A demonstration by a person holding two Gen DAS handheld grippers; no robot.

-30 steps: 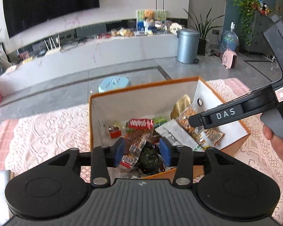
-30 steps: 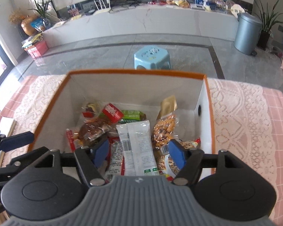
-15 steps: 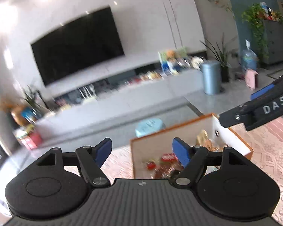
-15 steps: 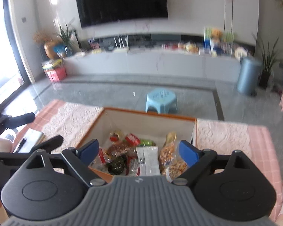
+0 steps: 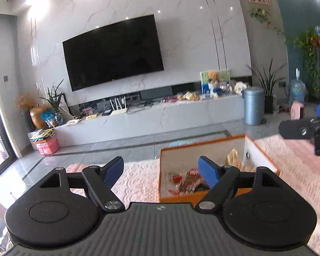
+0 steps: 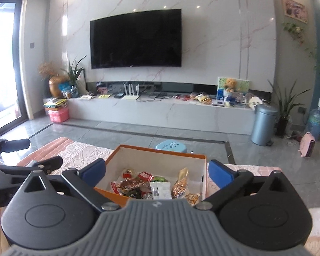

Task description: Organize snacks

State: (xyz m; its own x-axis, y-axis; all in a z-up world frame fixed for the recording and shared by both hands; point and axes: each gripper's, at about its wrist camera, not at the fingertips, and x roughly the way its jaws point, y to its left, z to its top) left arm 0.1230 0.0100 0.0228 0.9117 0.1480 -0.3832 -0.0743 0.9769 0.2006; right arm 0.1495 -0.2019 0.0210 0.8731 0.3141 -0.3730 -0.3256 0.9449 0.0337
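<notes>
Both the left gripper (image 5: 161,171) and right gripper (image 6: 156,172) have just spread wide, empty, and drawn back from the orange-rimmed cardboard box (image 6: 160,150) of wrapped snacks (image 6: 151,186) — apparently sorting complete.

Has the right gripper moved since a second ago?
Yes. The right gripper has pulled back and up from the orange cardboard box, which looks smaller and lower in its view; its jaws have just been opening, with nothing between them.
</notes>
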